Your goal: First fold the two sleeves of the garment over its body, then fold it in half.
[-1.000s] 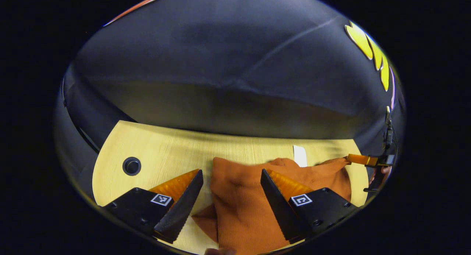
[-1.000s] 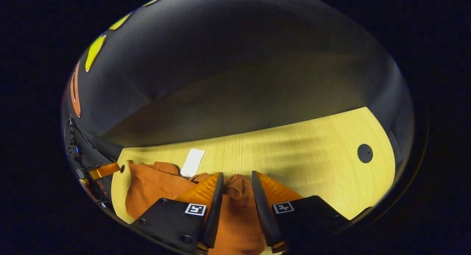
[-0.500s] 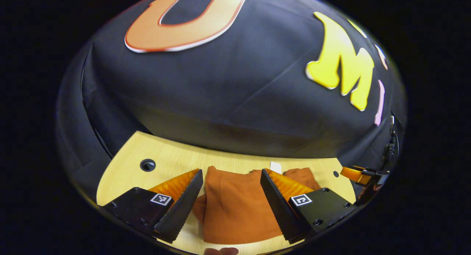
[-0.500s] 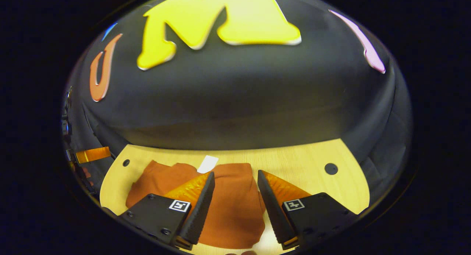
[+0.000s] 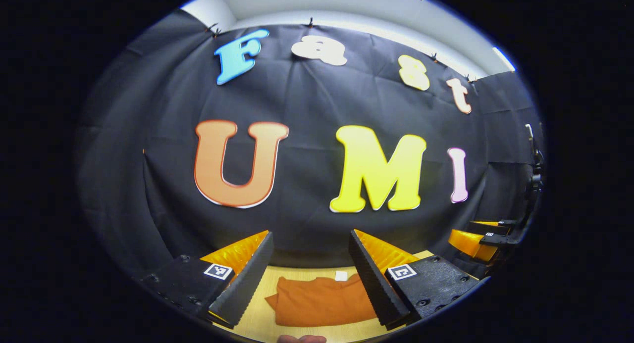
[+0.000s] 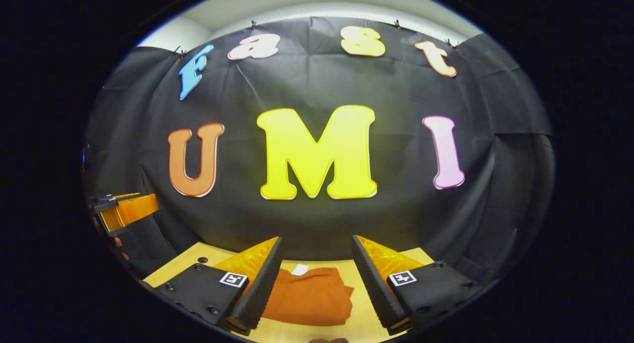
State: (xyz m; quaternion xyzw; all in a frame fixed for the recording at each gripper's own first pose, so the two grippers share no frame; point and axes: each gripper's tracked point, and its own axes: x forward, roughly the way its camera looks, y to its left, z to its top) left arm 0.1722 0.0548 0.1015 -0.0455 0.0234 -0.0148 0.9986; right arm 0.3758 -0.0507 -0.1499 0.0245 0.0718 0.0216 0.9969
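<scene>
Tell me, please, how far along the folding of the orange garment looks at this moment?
It looks finished: the orange garment lies on the wooden table as a compact folded stack, no sleeve sticking out, its white tag at the far edge. Nothing is in hand: the left gripper and right gripper are open, raised above the garment. Nothing visible remains to fold.

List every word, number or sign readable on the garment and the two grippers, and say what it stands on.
No words or numbers can be read.
White tag on the folded orange garment: too small to read.
Square markers on the left gripper: coded patterns, not text.
Square markers on the right gripper: the same.
</scene>
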